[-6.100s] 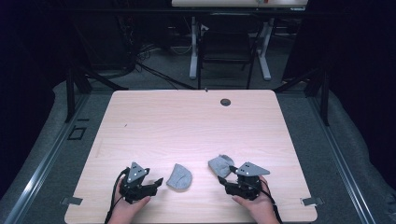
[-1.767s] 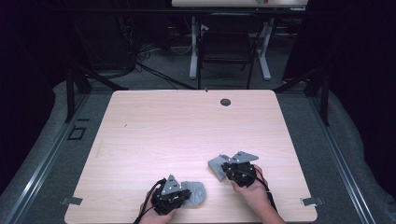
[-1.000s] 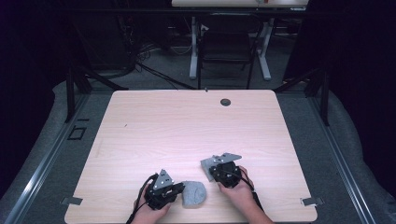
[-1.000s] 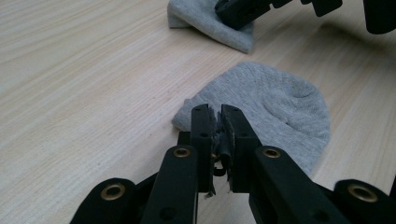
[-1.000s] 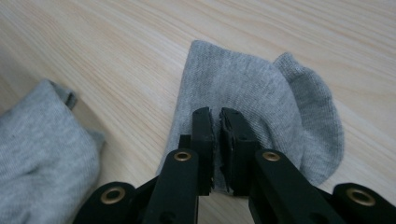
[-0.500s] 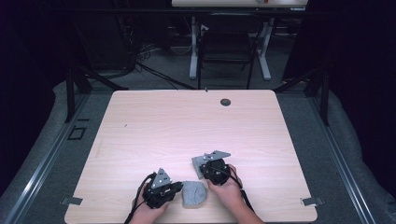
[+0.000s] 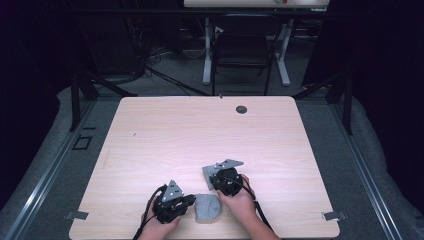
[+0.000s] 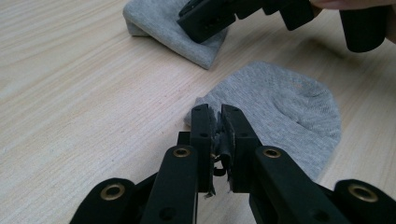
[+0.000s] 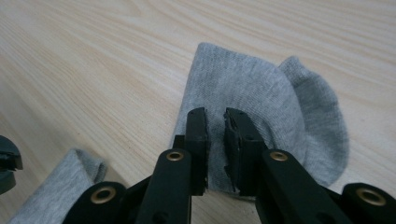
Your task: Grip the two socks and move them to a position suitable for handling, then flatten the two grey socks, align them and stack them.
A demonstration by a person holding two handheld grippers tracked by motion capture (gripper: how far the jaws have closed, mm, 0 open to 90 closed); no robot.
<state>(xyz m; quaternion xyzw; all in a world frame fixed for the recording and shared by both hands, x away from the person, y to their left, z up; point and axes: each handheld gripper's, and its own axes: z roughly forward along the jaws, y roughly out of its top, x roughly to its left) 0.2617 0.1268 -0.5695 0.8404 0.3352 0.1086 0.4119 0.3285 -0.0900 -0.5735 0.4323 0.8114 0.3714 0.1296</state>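
Two grey socks lie near the table's front edge. My left gripper (image 8: 214,112) is shut on the near edge of the rounded sock (image 8: 280,102), which rests flat at the front middle (image 7: 207,207). Just behind it lies the folded second sock (image 9: 252,88), also seen as a grey corner (image 7: 206,172) beside my right gripper (image 7: 214,175). The right gripper (image 9: 215,116) hovers low over that sock's near end. Its jaws have just been opening: a narrow gap shows between them and the fabric lies under them, not pinched.
The light wooden table (image 7: 200,130) has a small dark grommet (image 7: 241,109) at its far edge. A chair and desk legs stand on the floor beyond. Metal rails run along both sides of the table.
My right gripper has slid a little to the left with its sock, closer to the left gripper's sock, and its jaws have parted. The left gripper has stayed put.
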